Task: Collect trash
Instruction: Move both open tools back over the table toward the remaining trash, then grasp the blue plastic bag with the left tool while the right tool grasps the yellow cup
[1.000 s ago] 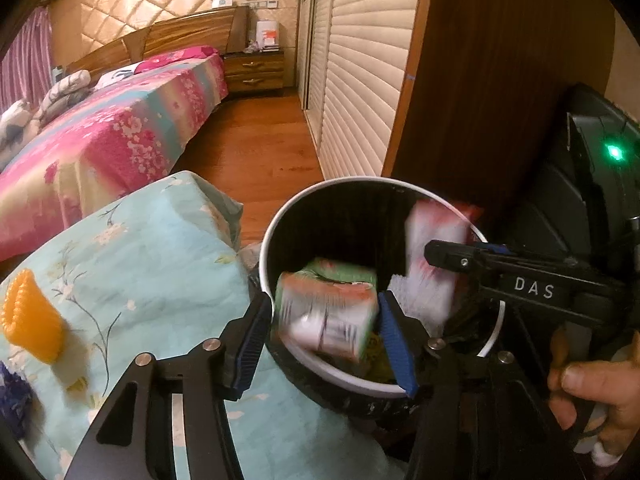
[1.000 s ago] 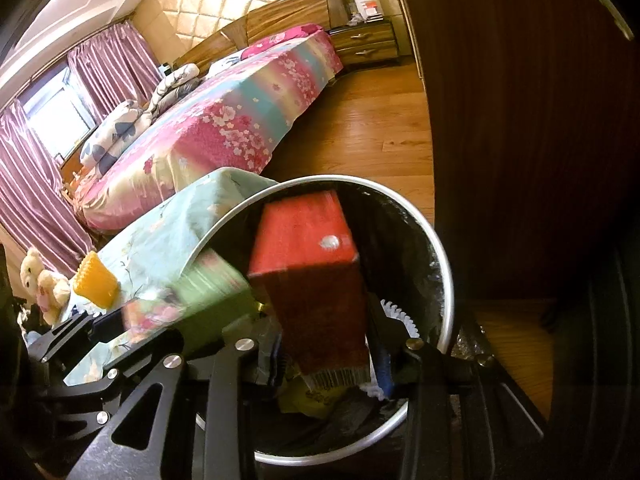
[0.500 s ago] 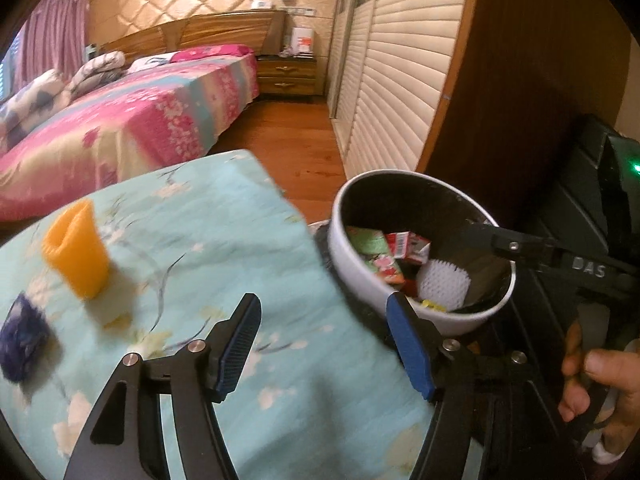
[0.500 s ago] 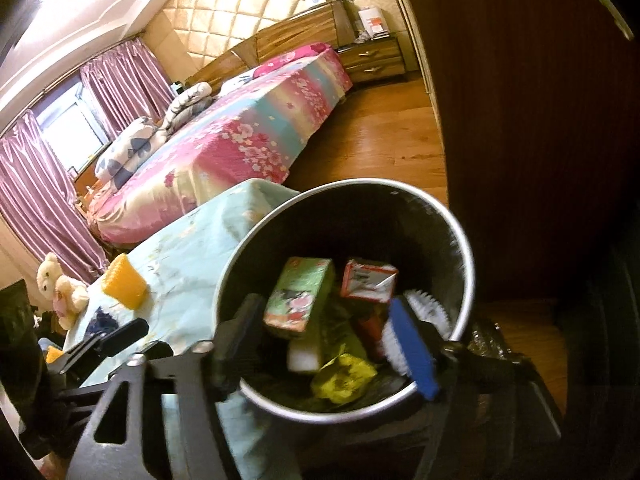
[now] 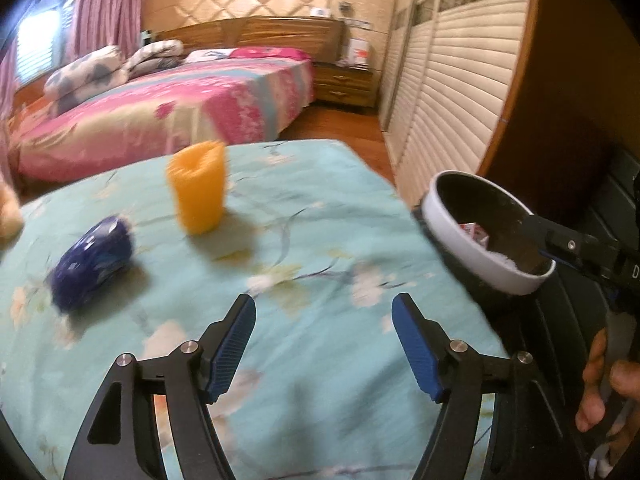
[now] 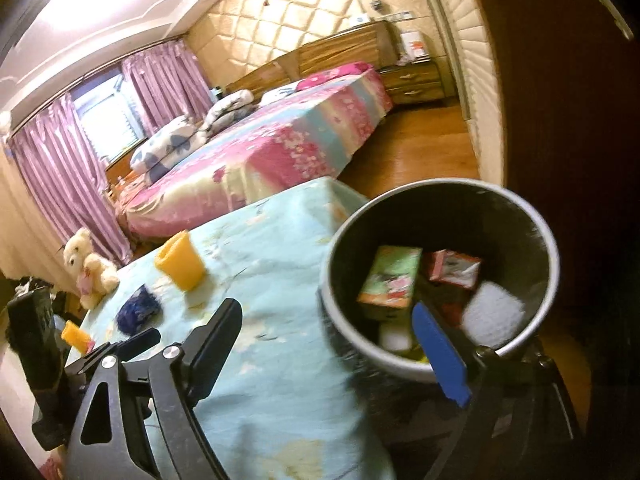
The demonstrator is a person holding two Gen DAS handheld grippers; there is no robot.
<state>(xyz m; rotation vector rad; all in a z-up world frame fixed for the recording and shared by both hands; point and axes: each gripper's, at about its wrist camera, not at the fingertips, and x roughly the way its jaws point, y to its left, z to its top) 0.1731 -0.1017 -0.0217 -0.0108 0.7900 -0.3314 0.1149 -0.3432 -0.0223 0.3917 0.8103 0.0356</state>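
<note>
A round trash bin (image 6: 548, 240) stands at the right edge of a table with a teal floral cloth (image 5: 320, 240); it also shows in the left wrist view (image 5: 472, 252). Inside lie a green carton (image 6: 392, 276), a red carton (image 6: 452, 270) and a white brush (image 6: 494, 314). A yellow ribbed object (image 5: 198, 188) and a dark blue crumpled wrapper (image 5: 92, 264) sit on the cloth. My left gripper (image 5: 324, 344) is open and empty over the cloth. My right gripper (image 6: 332, 344) is open and empty, beside the bin's near rim.
A pink floral bed (image 5: 168, 108) lies beyond the table. Louvred wardrobe doors (image 5: 460, 80) and a dark wooden panel (image 5: 580, 80) stand to the right. A teddy bear (image 6: 88, 264) and a small orange item (image 6: 76, 336) are at the table's far left.
Both grippers let go of their cartons, which now lie in the bin. Both have pulled back from the bin and swung left toward the table.
</note>
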